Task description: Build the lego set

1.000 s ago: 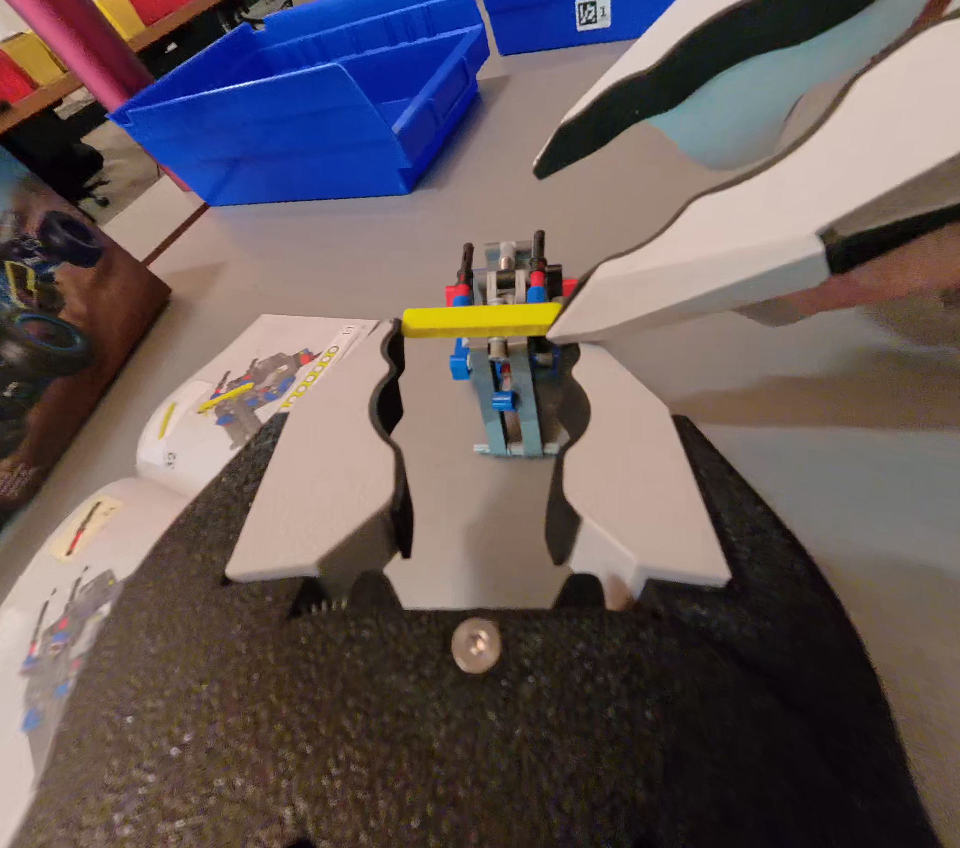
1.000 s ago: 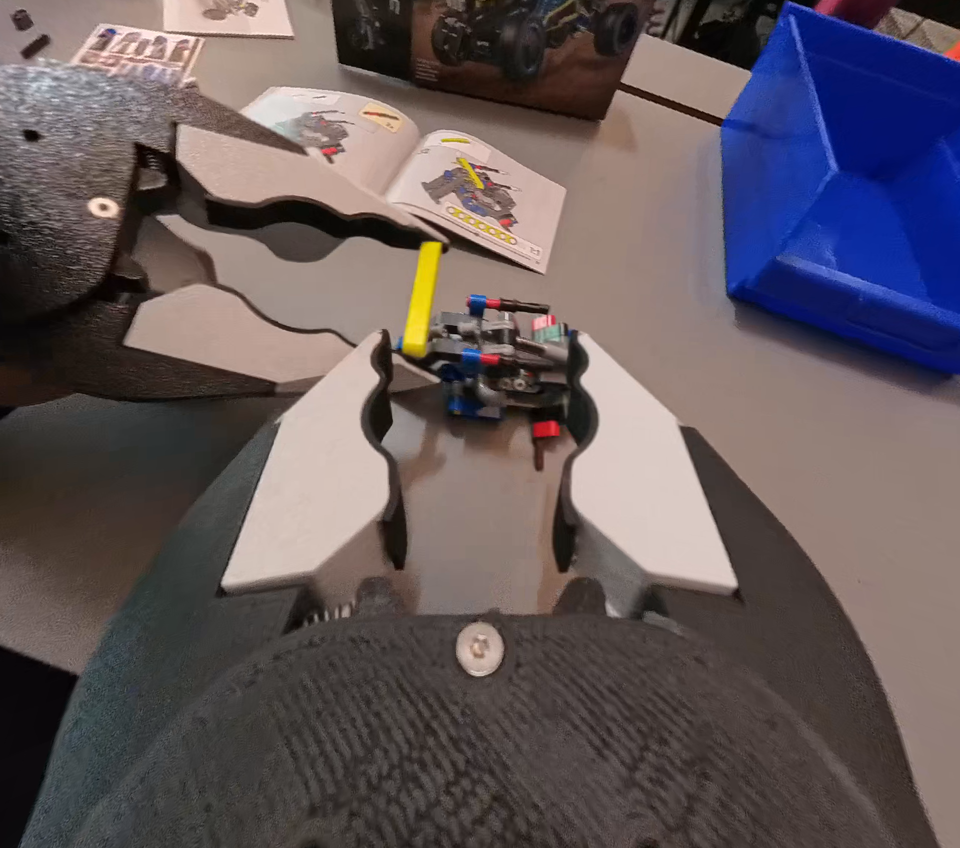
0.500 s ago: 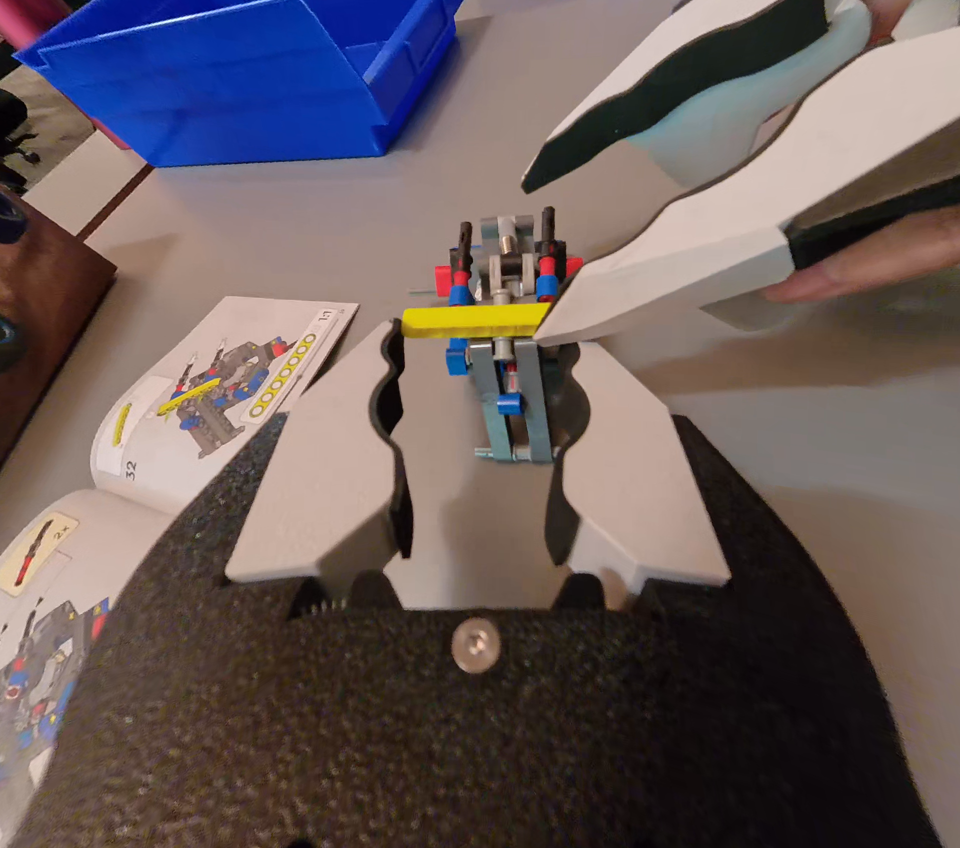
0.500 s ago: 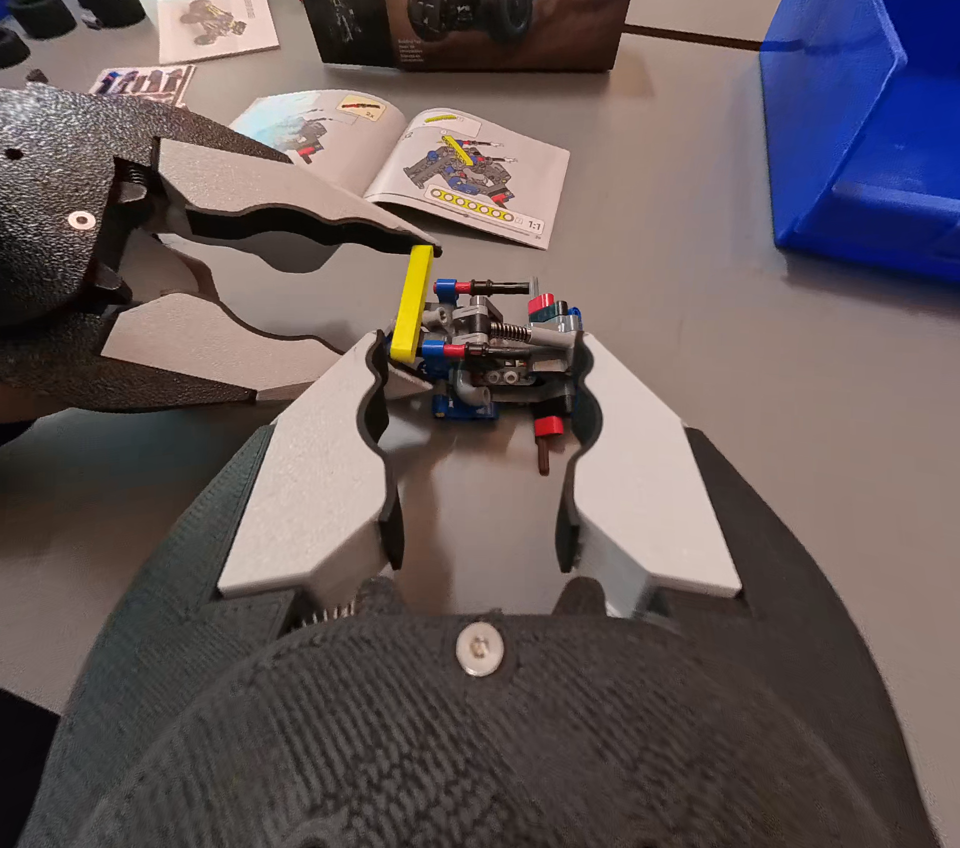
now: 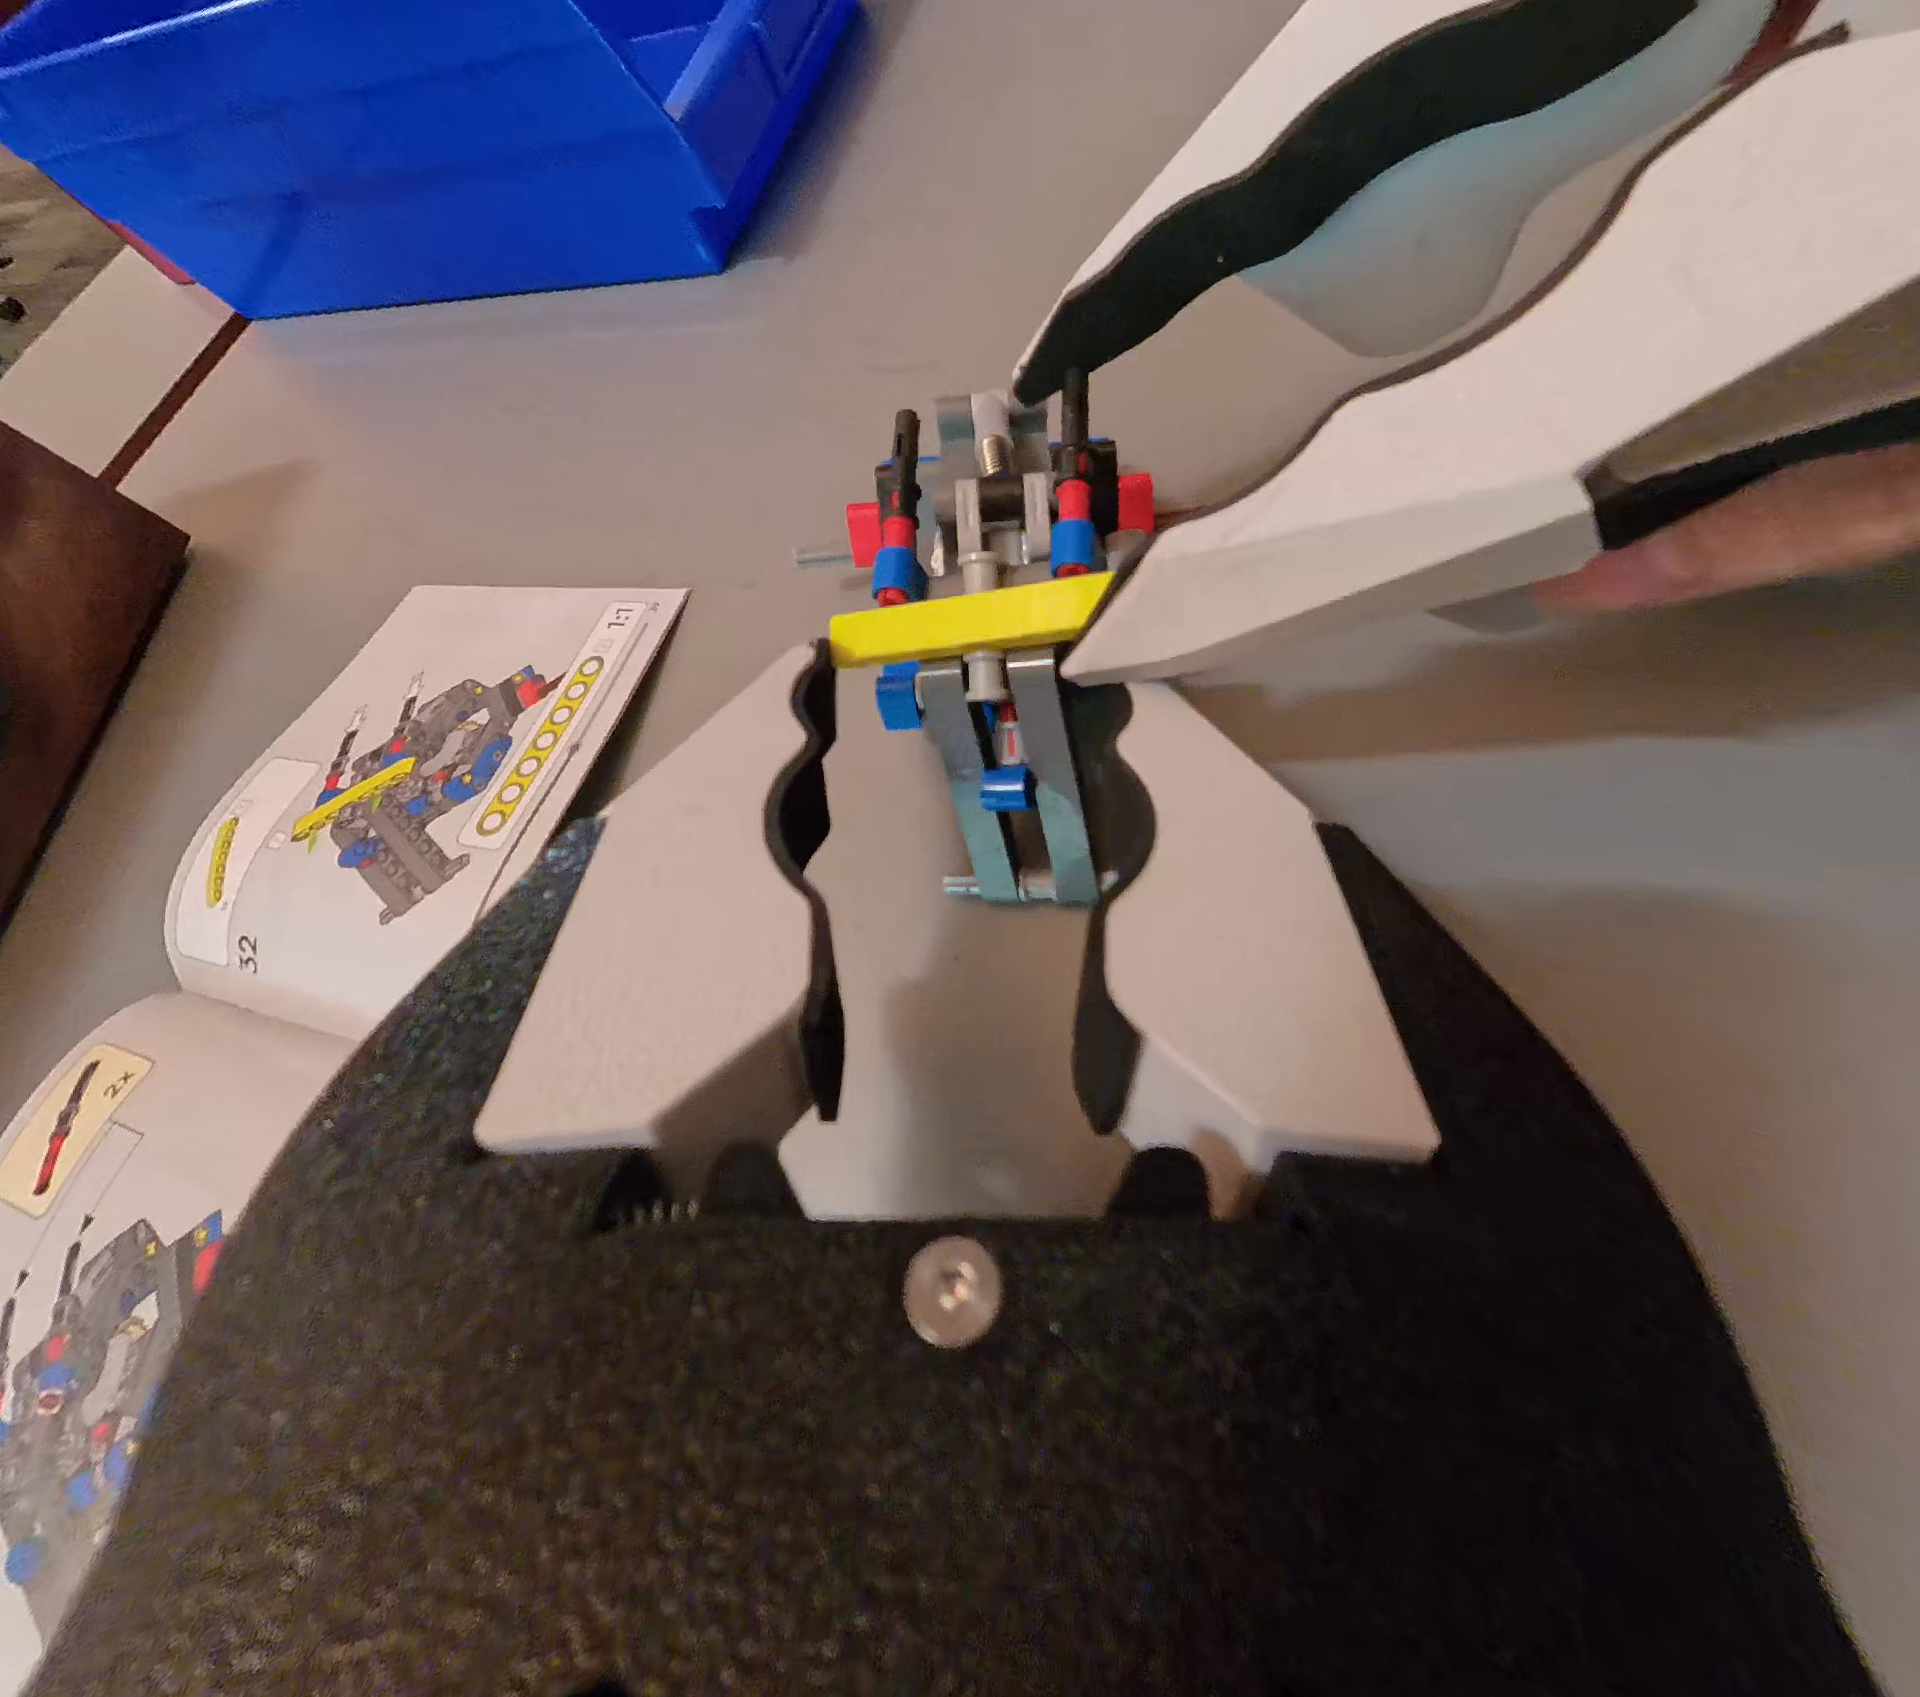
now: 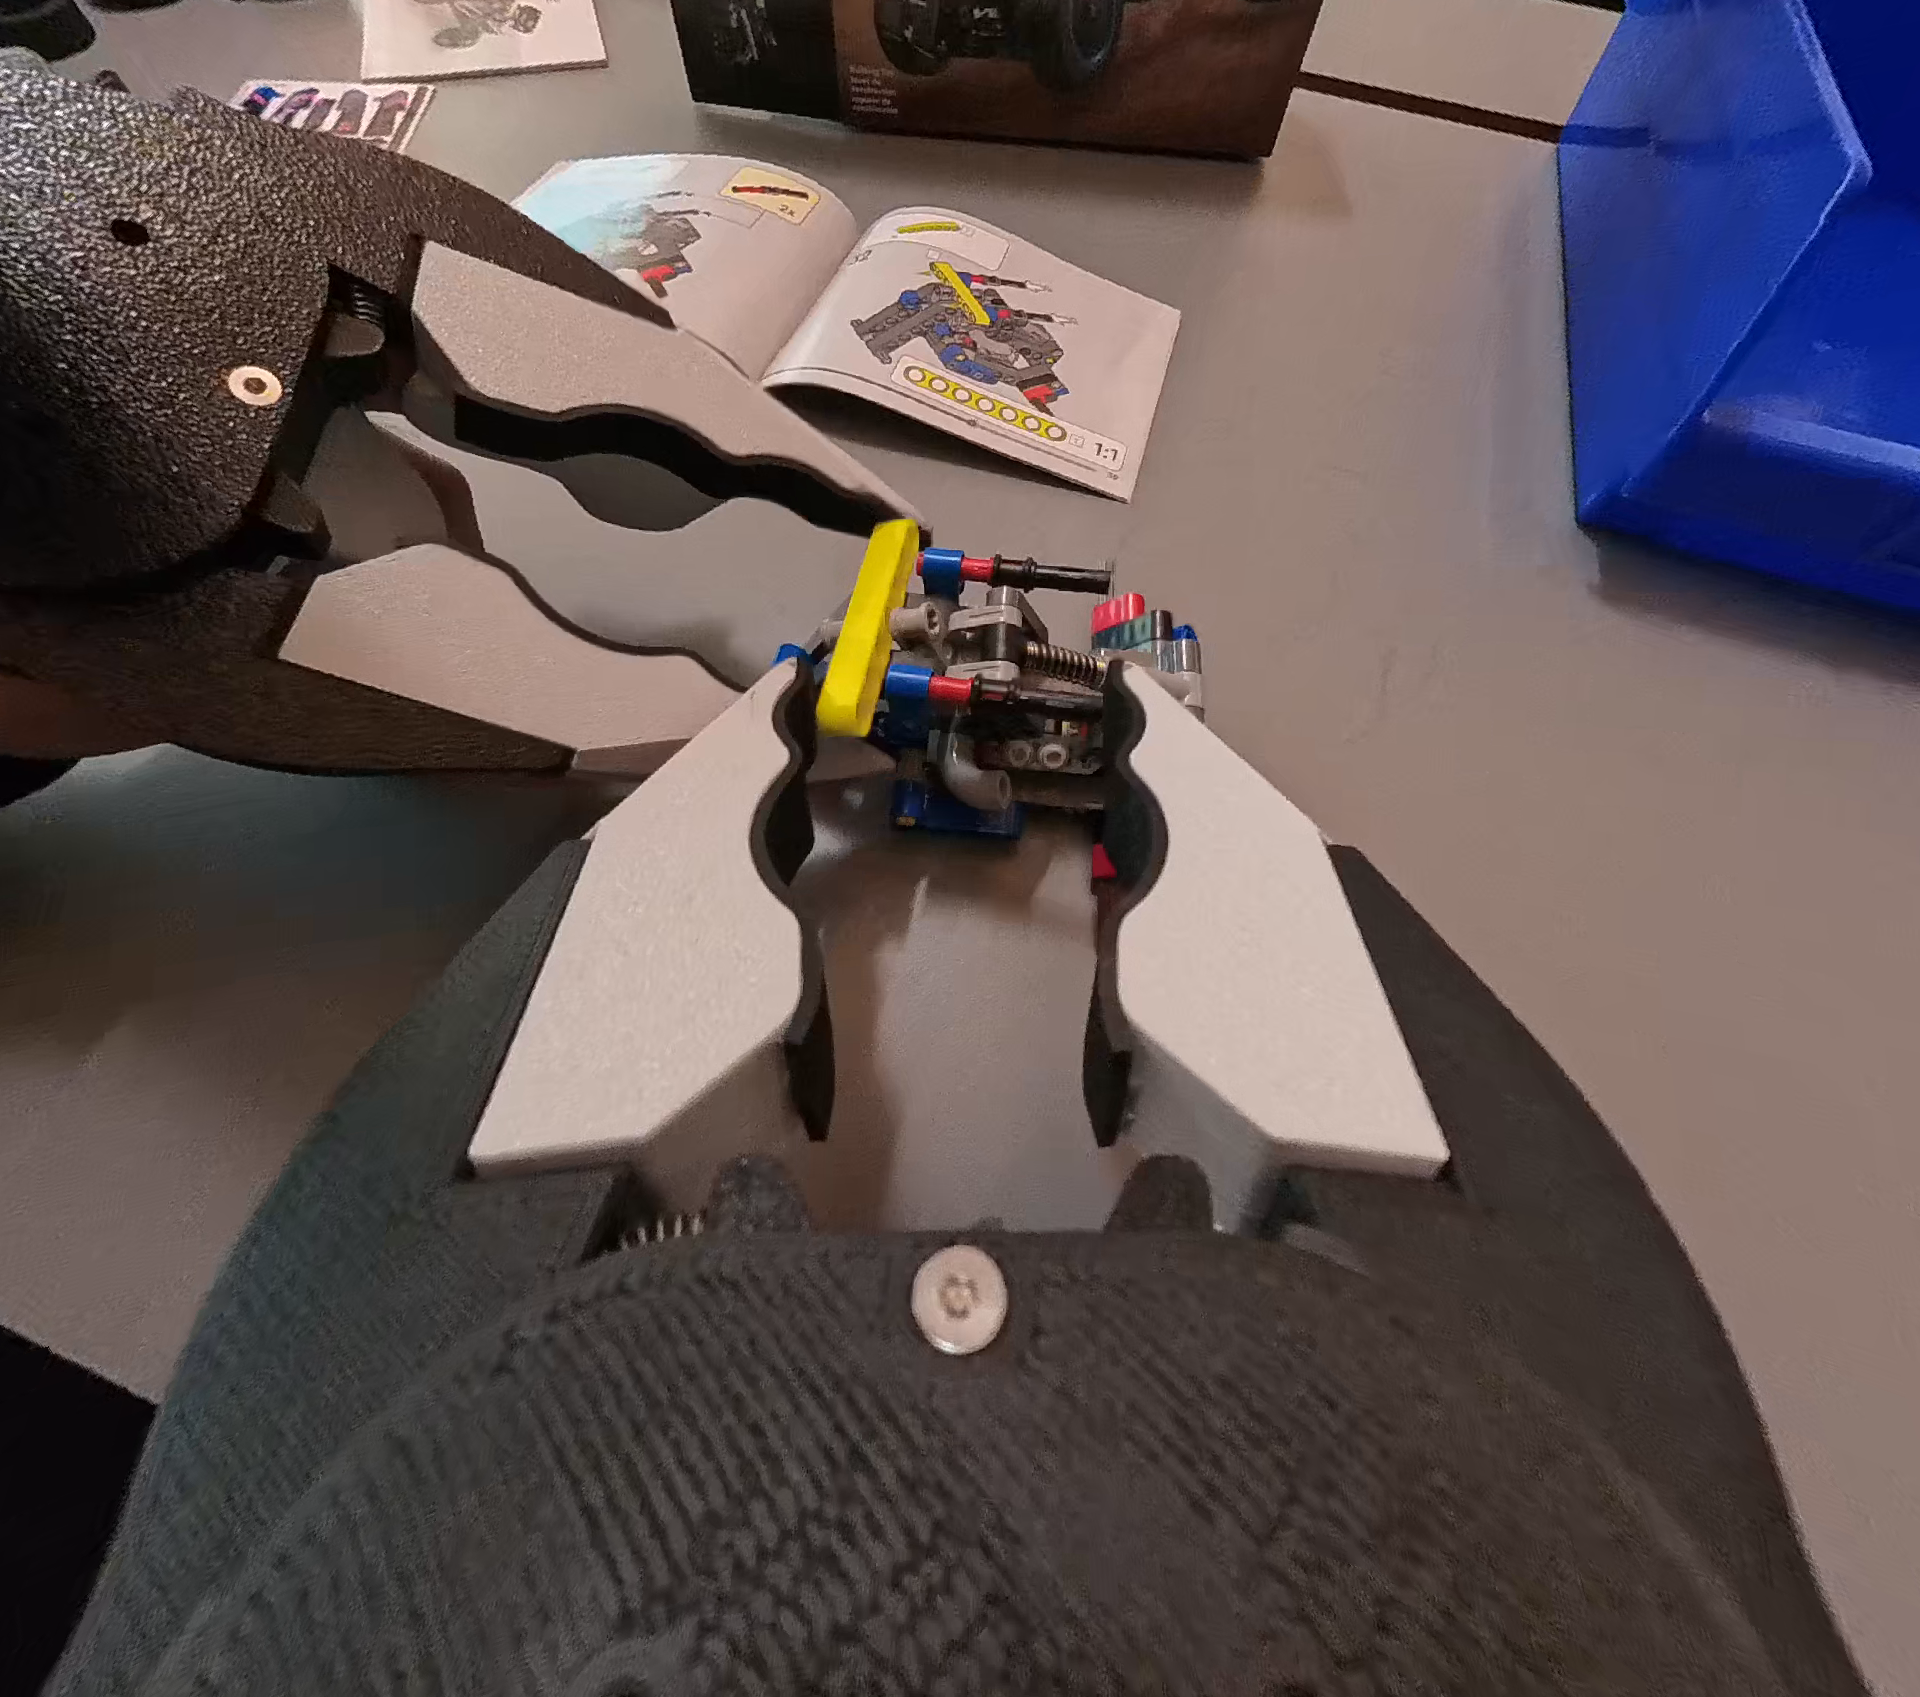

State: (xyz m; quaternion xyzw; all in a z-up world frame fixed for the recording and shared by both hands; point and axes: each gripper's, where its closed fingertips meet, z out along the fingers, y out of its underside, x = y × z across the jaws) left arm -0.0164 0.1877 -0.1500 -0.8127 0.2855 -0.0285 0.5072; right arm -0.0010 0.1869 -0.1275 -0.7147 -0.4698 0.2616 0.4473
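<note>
Small grey-blue-red toy brick assembly (image 6: pixel 1023 697) with yellow flat beam (image 6: pixel 862 639) sits mid grey surface (image 6: pixel 1403 816), near the open instruction booklet (image 6: pixel 935 338). Right claw (image 6: pixel 956 691) narrowed, pads against both ends. Left claw (image 5: pixel 956 681) half-wide; one tip touches beam, grip unclear.

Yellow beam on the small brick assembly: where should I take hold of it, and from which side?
Probably best by its two rounded ends, jaws along the length of the yellow beam. Both ends stick out past the assembly, while the middle sits against it. Come from the bare flat face: the other face has blue and red pins sticking out and is crowded by the assembly's parts.
</note>
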